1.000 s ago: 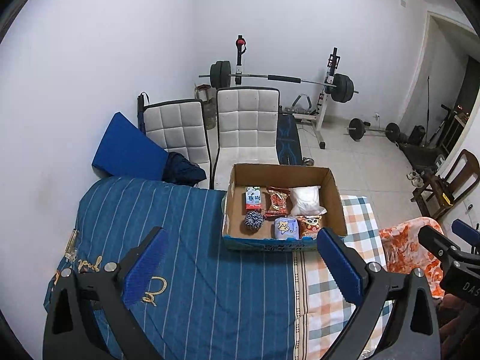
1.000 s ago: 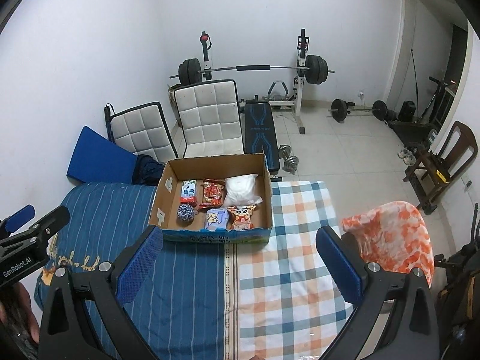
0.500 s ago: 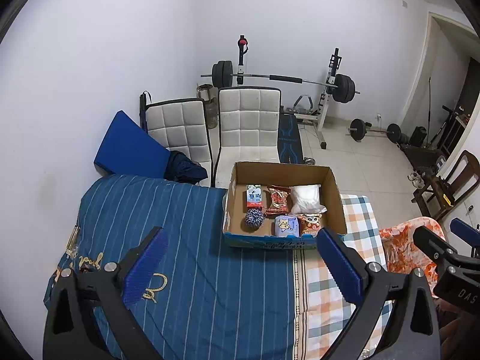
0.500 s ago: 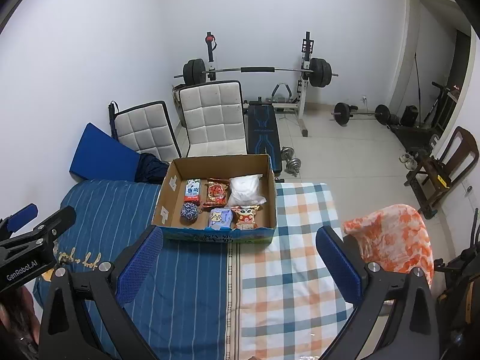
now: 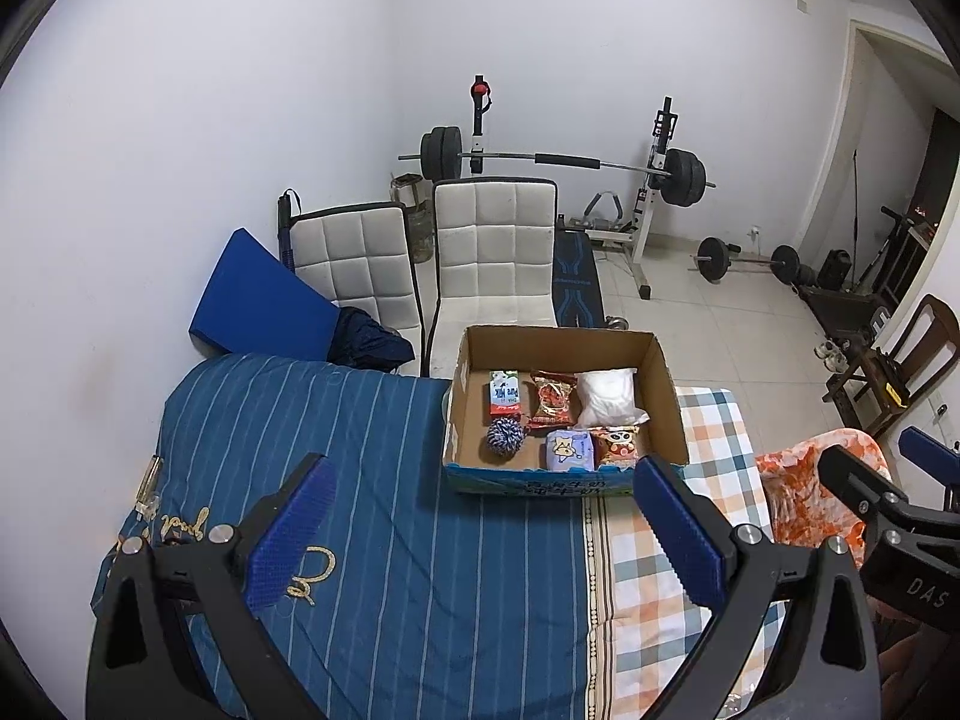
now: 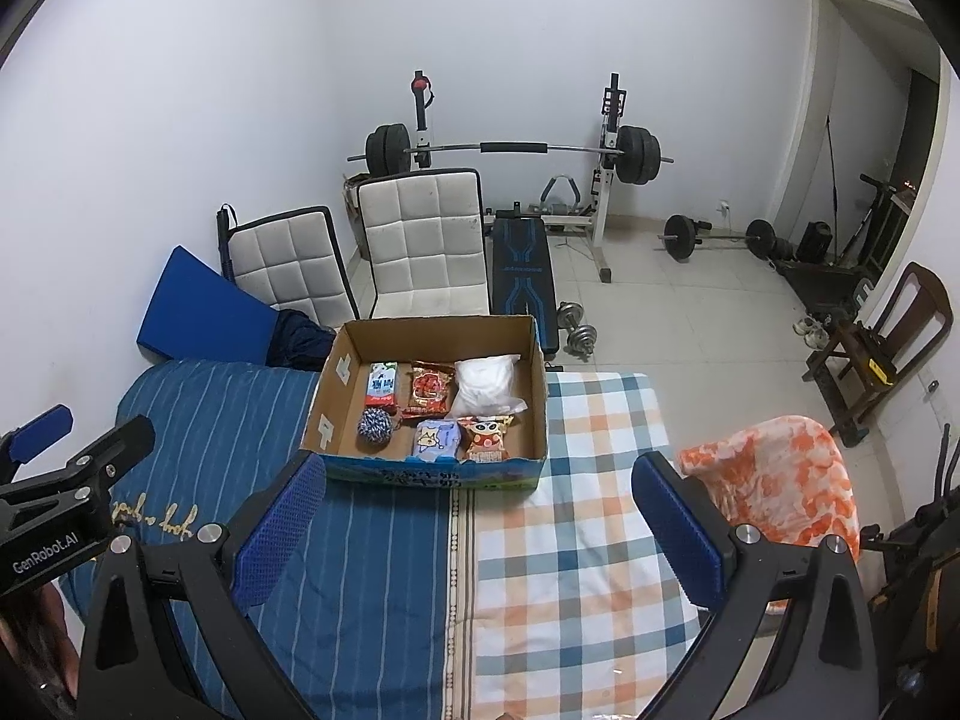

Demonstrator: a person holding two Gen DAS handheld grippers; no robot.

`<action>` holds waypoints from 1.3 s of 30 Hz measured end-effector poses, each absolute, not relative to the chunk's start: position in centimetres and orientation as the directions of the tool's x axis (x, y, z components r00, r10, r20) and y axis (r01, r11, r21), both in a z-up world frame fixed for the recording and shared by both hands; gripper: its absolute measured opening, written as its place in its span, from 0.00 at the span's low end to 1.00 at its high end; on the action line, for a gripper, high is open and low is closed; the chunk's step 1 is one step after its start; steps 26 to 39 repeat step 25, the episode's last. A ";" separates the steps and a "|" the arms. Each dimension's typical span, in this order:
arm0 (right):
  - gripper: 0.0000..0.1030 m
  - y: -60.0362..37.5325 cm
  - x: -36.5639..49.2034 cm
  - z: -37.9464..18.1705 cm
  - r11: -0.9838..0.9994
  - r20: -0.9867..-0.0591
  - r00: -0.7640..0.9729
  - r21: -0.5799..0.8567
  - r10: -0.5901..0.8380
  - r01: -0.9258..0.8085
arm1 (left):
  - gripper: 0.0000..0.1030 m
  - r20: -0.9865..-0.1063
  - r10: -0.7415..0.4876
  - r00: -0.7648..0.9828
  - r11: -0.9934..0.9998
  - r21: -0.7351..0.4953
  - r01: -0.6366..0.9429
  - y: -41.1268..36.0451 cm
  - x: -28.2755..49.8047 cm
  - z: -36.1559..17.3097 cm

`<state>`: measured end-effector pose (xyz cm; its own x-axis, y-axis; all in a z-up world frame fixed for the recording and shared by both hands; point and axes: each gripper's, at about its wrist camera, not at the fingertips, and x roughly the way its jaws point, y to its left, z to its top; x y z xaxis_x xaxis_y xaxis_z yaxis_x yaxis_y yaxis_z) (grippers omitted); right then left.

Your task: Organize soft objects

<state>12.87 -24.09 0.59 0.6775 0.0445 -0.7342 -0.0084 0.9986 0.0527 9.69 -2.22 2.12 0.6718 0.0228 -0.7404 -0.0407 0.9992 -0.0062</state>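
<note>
An open cardboard box [image 5: 666, 396] [image 6: 540, 384] sits on the bed. In it lie a white soft bag [image 5: 607, 397] [image 6: 486, 385], a red snack pack [image 5: 553, 399] [image 6: 429, 389], a small carton [image 5: 503, 391] [image 6: 382, 384], a blue-white yarn ball [image 5: 503, 435] [image 6: 373, 421], a pale blue pack [image 5: 569, 450] [image 6: 435, 438] and a cartoon snack pack [image 5: 618, 445] [image 6: 486, 437]. My left gripper [image 5: 480, 534] is open and empty, high above the bed in front of the box. My right gripper [image 6: 477, 531] is open and empty, likewise.
The bed has a blue striped cover [image 5: 336, 480] on the left and a plaid cover [image 6: 576, 516] on the right. An orange-white cloth [image 6: 774, 480] lies at the right edge. Two white chairs [image 5: 492, 264], a blue cushion [image 5: 252, 300] and a barbell rack [image 5: 564, 162] stand behind.
Both grippers have drifted slightly up and back, so the box sits a little lower in each view. Nothing in the box has moved.
</note>
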 end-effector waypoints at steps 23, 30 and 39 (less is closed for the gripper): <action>1.00 -24.5 11.3 0.9 0.999 -0.727 0.686 0.039 0.028 0.001 | 0.99 -0.735 0.016 0.678 0.999 -0.010 -0.035 -2.6 9.5 2.2; 1.00 -24.5 11.6 0.8 0.999 -0.727 0.686 0.033 0.024 -0.001 | 0.99 -0.733 0.015 0.680 1.000 -0.007 -0.030 -2.7 9.5 2.4; 1.00 -24.5 11.6 0.8 0.999 -0.727 0.686 0.033 0.024 -0.001 | 0.99 -0.733 0.015 0.680 1.000 -0.007 -0.030 -2.7 9.5 2.4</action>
